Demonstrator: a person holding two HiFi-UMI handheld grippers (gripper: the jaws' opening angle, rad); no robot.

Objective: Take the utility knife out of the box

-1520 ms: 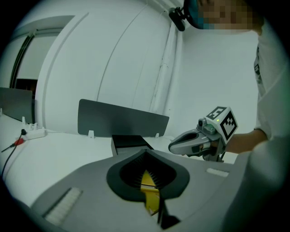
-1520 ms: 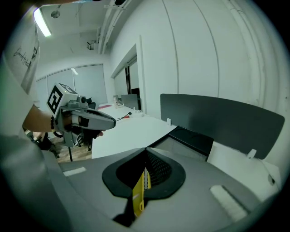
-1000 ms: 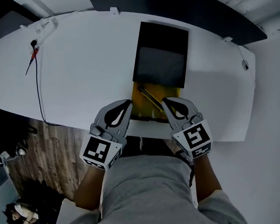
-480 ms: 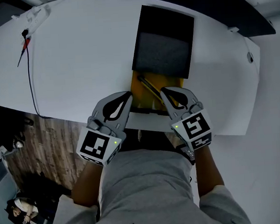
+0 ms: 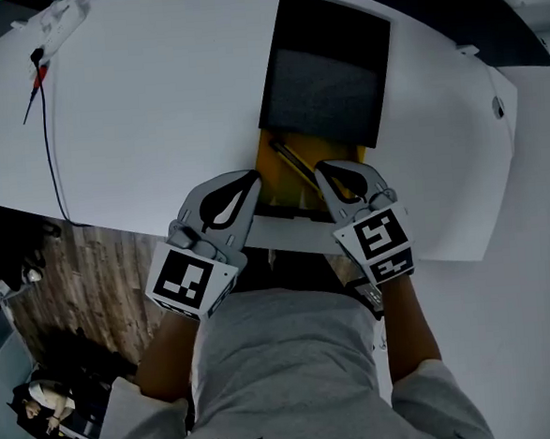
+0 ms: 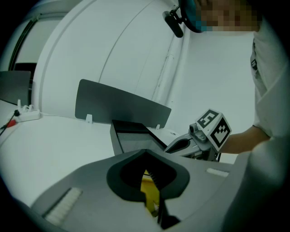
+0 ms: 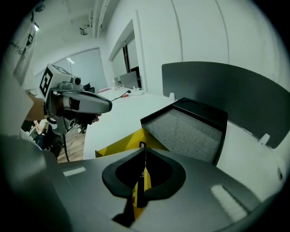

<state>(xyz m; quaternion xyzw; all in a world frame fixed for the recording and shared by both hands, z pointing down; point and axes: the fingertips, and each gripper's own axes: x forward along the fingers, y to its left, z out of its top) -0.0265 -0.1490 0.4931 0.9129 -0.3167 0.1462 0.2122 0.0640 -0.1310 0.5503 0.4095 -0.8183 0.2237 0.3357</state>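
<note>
**Head view.** A white table (image 5: pixel 156 128) carries an open box (image 5: pixel 268 172). Its yellow tray sits at the centre of the frame. Its black lid (image 5: pixel 326 79), lined with grey foam, lies flat just above the tray in the picture. The utility knife (image 5: pixel 293 166), a slim black-and-yellow tool, lies diagonally inside the tray. It runs from upper left toward lower right, where its lower end passes out of sight at the right gripper. The 2 hand-held grippers sit at the tray's near edge, 1 at each side. The left gripper (image 5: pixel 250 179) points toward the upper right, with its tip at the tray's left wall. The right gripper (image 5: pixel 322 170) points toward the upper left, with its tip just beside the knife. Each gripper bears a marker cube (image 5: pixel 190 281) at its rear. A thin dark cable (image 5: pixel 53 154) with a red end runs down the table at upper left. The person's grey shirt (image 5: pixel 286 373) fills the lower centre.

**Left gripper view.** The jaws are closed tip to tip, with nothing clamped. Yellow from the tray shows through the opening behind the tips. The right gripper appears at centre right. A dark upright panel (image 6: pixel 122 106) stands at the table's far edge.

**Right gripper view.** The jaws are pressed together and hold nothing. A narrow yellow-and-black strip shows through their opening. It is probably the knife below, though the view is too tight to be sure. The foam-lined lid lies right of centre, beyond the tray.
</note>
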